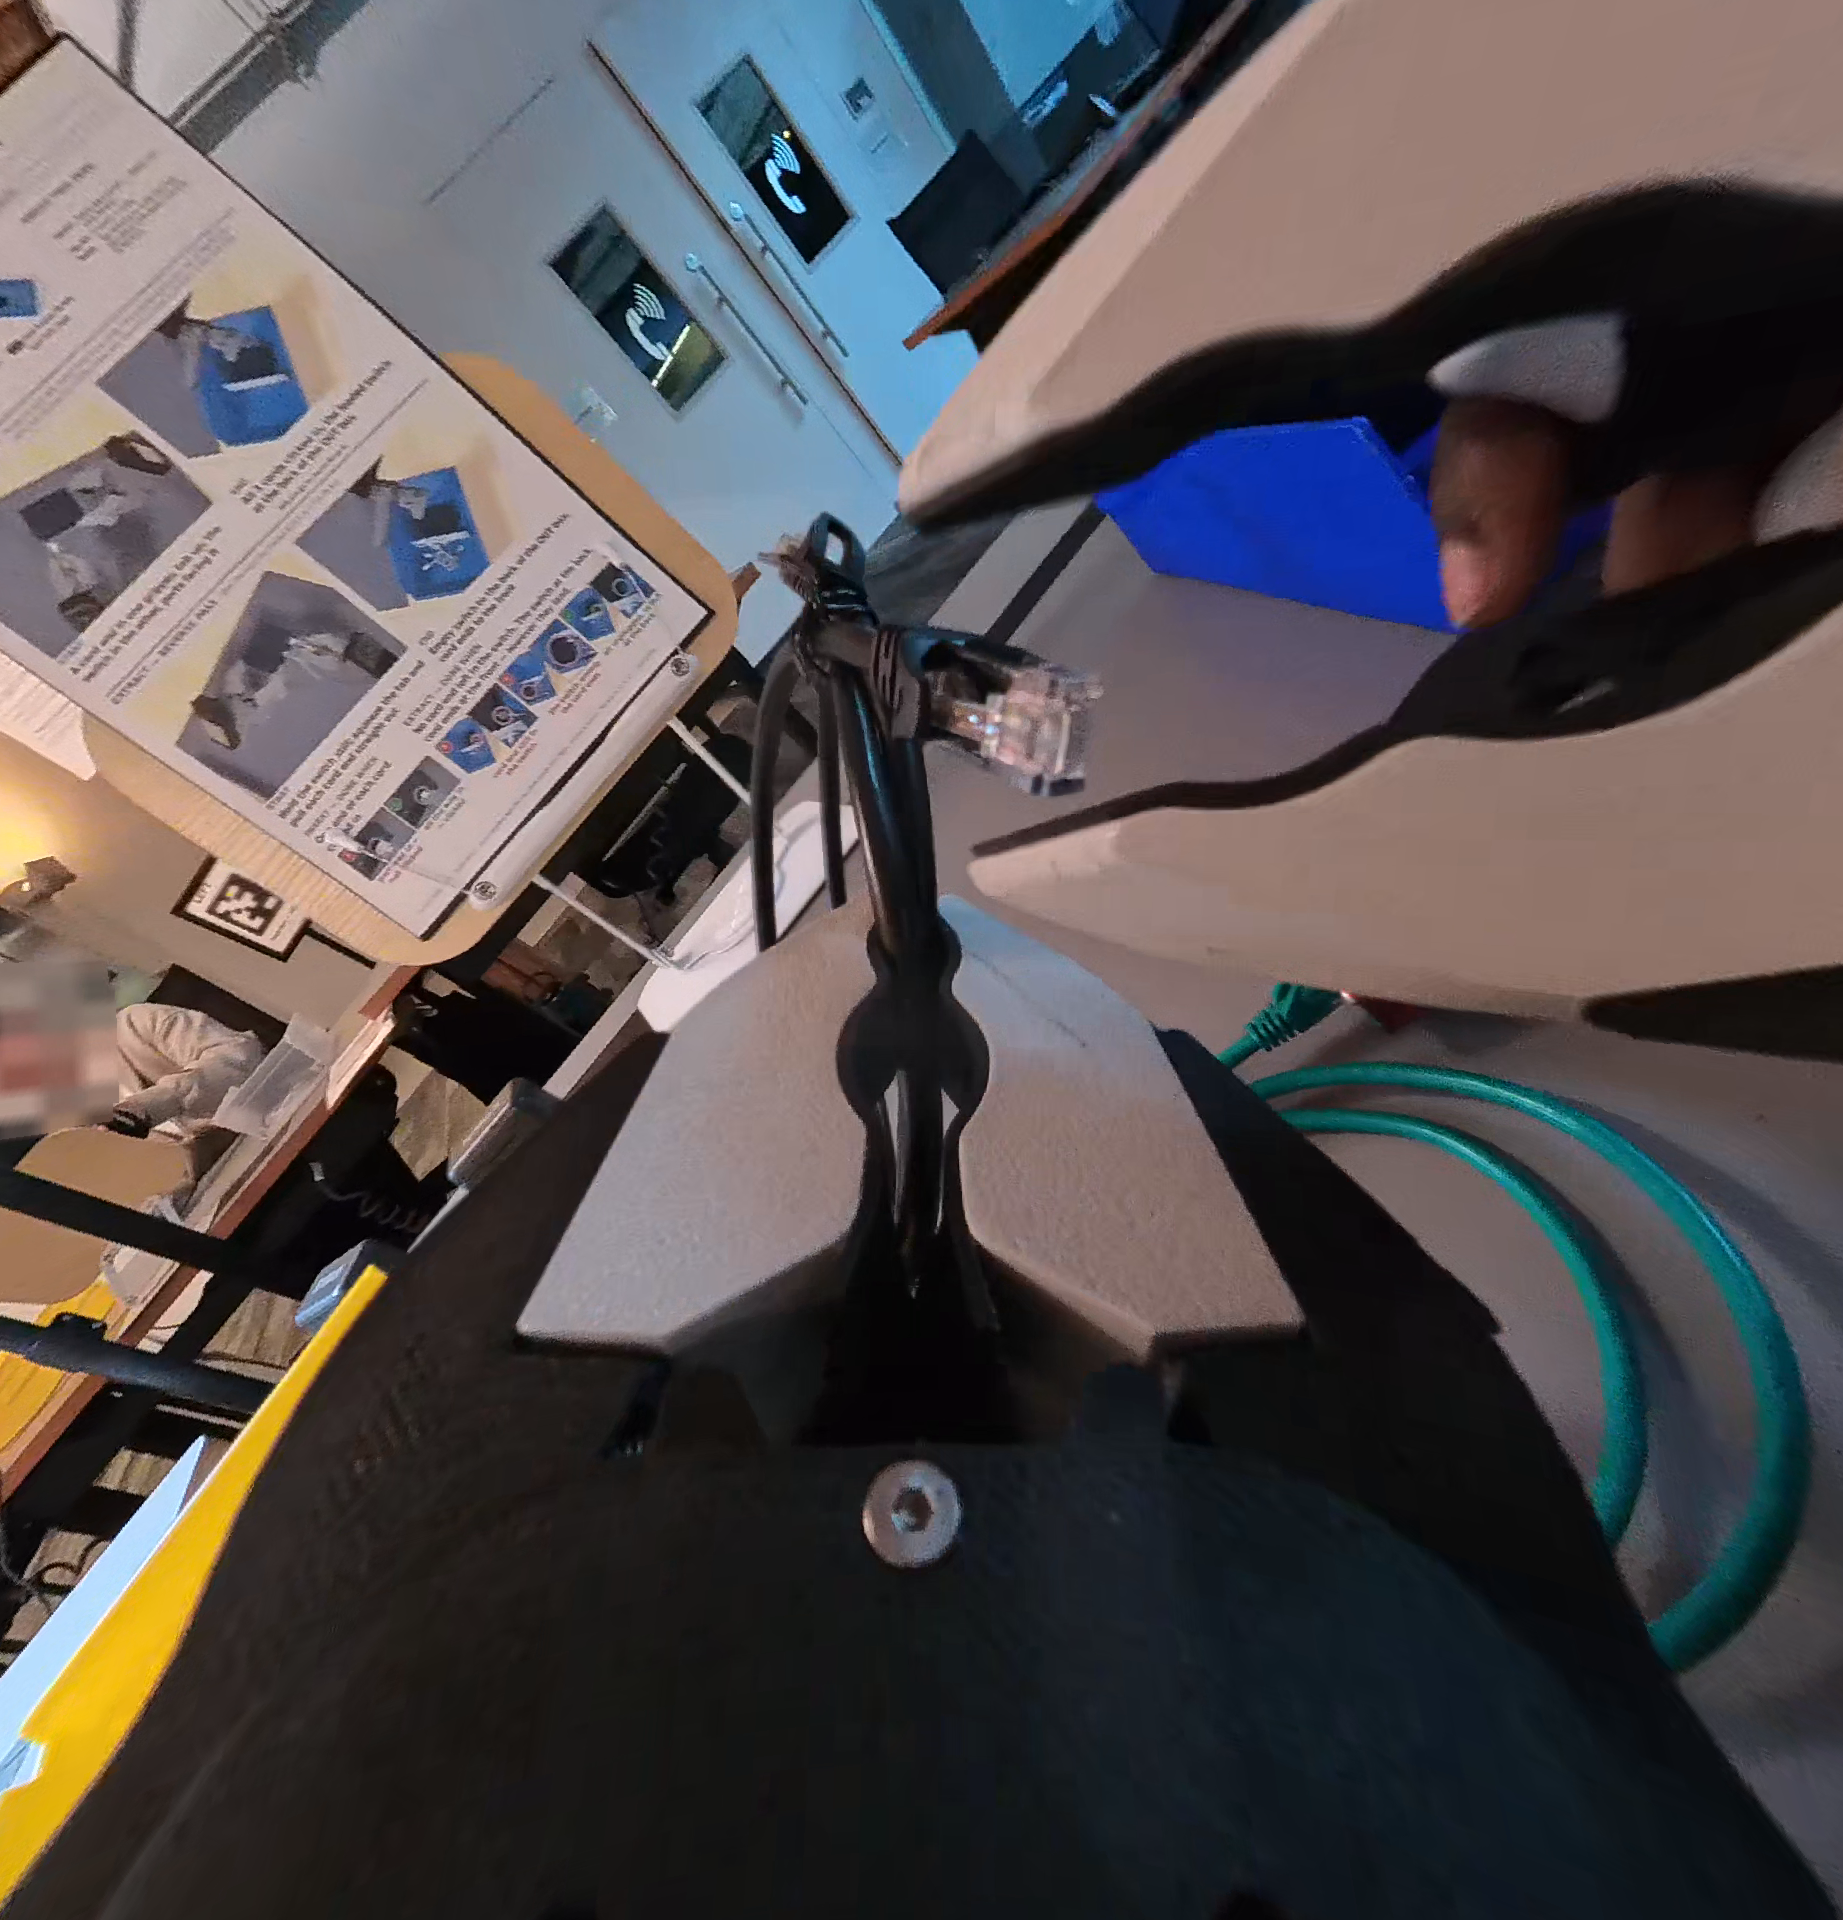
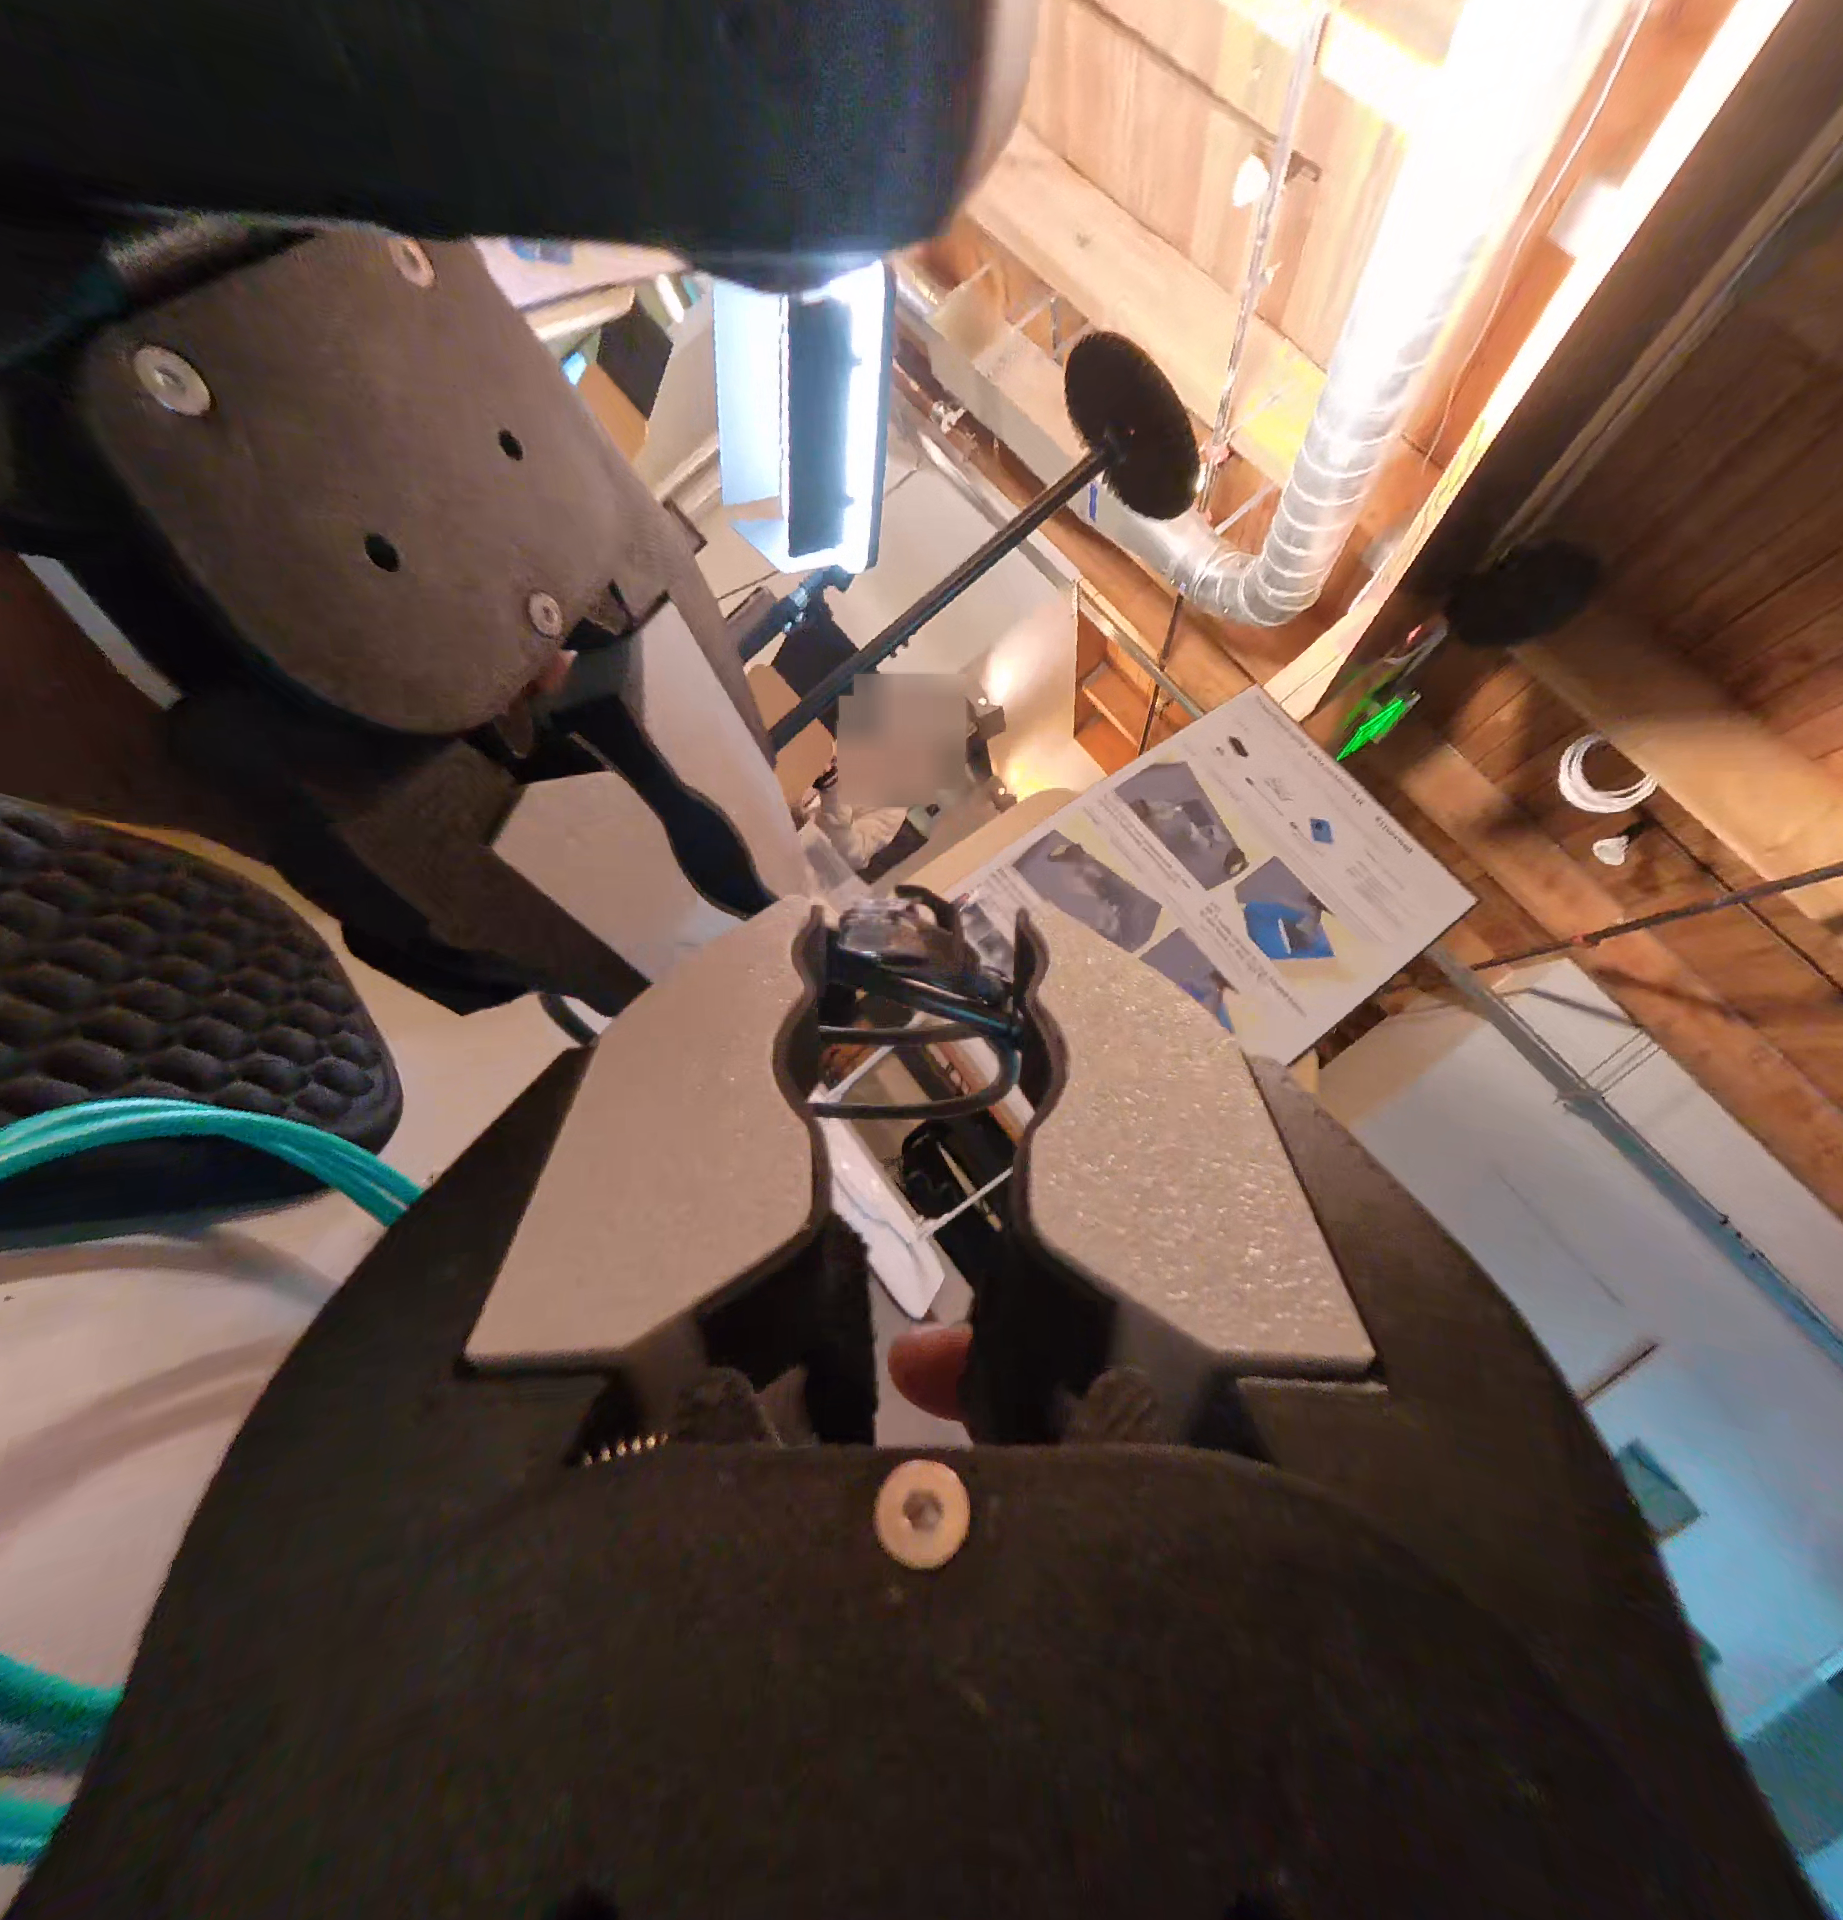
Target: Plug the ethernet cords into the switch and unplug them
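Observation:
My left gripper [image 1: 912,966] is shut on a bundled black ethernet cord [image 1: 886,790] and holds it up off the table. The cord's clear plug [image 1: 1010,717] points right. My right gripper [image 1: 953,681] comes in from the right with its jaws apart, one finger above the plug and one below, neither touching it. In the right wrist view the plug [image 2: 886,930] and tied cord loops sit between the right gripper's [image 2: 917,935] spread fingertips. The left gripper [image 2: 761,883] reaches in from the upper left. A blue box [image 1: 1291,520] stands on the table behind.
A coiled green ethernet cord [image 1: 1727,1299] lies on the white table [image 1: 1156,644] to the right; it also shows in the right wrist view [image 2: 169,1132]. An instruction poster [image 1: 273,520] stands at the left. A black textured pad [image 2: 117,987] is at the left. About 6 cm separates my left fingertips from my right.

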`<state>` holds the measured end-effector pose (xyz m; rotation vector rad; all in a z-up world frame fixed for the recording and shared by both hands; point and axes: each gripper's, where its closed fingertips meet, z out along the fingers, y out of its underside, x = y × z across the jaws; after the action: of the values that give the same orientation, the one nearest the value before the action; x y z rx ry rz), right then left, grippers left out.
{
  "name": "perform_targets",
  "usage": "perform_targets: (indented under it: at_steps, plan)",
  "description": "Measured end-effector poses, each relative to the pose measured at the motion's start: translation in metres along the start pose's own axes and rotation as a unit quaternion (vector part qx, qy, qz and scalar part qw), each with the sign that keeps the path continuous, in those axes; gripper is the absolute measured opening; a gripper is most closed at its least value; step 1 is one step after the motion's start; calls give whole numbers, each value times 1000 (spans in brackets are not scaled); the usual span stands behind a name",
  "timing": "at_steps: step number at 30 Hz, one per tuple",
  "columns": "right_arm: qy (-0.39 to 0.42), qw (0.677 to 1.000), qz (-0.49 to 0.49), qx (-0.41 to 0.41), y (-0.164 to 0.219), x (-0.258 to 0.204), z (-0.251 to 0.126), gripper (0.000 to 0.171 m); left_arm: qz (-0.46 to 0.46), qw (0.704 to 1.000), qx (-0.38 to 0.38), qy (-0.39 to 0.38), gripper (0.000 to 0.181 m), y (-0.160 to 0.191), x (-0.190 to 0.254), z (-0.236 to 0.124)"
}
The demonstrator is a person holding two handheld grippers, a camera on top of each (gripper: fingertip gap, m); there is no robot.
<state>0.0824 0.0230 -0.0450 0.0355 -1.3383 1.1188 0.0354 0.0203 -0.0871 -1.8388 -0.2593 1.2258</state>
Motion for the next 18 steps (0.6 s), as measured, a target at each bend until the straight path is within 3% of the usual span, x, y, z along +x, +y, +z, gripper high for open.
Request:
perform_targets:
  at_steps: [4,9,12,18]
  plan:
    - [-9,999,44,-3,8,1,0,20,8,1000,-1,20,2,1,10,3]
    - [-44,974,222,8,36,15,-6,12,-95,984,18,151,17,2,35,5]
    - [-54,951,302,34,45,23,-10,12,-96,984,3,149,25,7,32,7]
    - [-52,942,329,45,52,28,-12,13,-79,983,-4,166,33,8,44,8]
